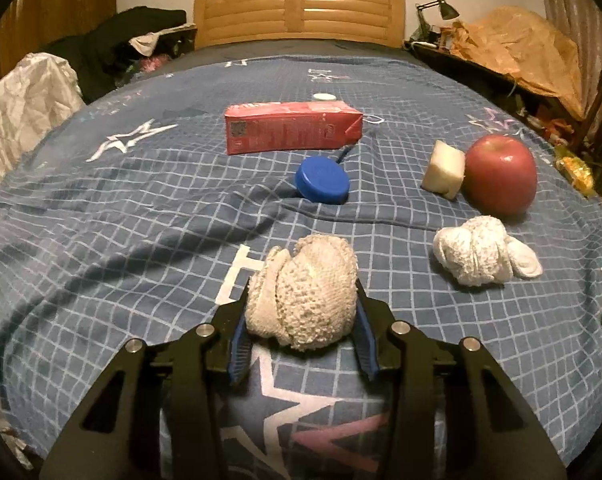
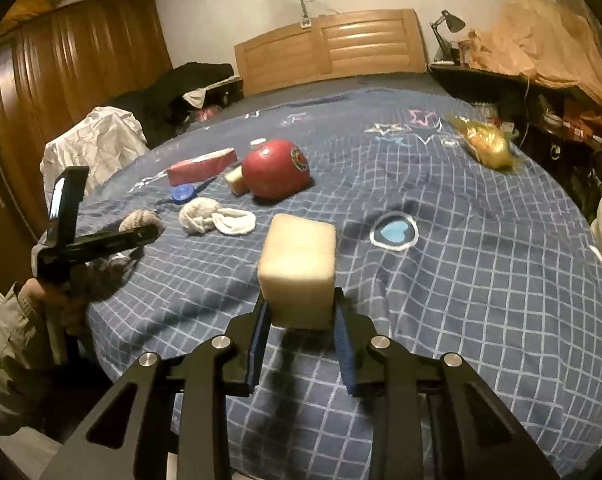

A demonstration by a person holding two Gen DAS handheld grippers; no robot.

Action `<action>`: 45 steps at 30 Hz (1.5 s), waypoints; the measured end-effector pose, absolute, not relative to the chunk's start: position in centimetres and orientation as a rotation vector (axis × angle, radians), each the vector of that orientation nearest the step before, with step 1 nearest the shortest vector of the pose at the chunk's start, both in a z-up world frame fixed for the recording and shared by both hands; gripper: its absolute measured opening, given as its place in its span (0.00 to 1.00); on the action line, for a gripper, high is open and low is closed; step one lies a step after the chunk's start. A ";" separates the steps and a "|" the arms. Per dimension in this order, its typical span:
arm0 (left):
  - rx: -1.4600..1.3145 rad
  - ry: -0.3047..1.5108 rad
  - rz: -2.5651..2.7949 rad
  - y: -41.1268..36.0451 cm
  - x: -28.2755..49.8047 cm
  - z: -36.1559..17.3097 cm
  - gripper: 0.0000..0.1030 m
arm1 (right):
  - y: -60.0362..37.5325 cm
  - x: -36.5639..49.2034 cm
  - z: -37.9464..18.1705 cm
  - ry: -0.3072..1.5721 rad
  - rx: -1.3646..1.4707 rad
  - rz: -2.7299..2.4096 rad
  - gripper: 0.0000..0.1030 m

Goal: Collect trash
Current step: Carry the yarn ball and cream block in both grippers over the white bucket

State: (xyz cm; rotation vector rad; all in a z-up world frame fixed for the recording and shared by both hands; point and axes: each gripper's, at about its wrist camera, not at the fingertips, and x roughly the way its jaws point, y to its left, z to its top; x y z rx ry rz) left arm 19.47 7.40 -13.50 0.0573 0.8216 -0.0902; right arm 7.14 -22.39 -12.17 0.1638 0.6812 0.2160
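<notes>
We have the left hand-held gripper (image 1: 301, 312) clenched on a balled-up beige knit cloth (image 1: 305, 292) at lower centre of the left wrist view, its blue pads pressing both flanks. The right hand-held gripper (image 2: 301, 320) is grasping a pale foam block (image 2: 299, 272) at the centre of the right wrist view, gripped near its lower end. Both pieces sit just at the bed (image 1: 141, 208) surface; we cannot tell whether they are lifted clear.

We judge both to be very light. The cloth is soft and will squash, so a hold across its thick middle suits it. The foam gives a little but keeps its shape, and its flat sides take the pads well.

Further up the left wrist view lie a white crumpled cloth (image 1: 477, 256), a blue cap (image 1: 323, 180), a red carton (image 1: 293, 128), a second foam piece (image 1: 443, 170) touching an apple (image 1: 501, 176). The carton is stiff and light. The apple is heavy, smooth and, we think, not trash.

The near part of the bed is open room. The bedding is wrinkled, so fingers may snag. The bed's right edge runs close to a cluttered shelf (image 1: 501, 76).
</notes>
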 end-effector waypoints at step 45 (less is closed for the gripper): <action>0.152 0.489 -0.183 -10.5 11.8 1.5 0.33 | -31.7 1.2 -1.0 0.438 0.225 0.083 0.31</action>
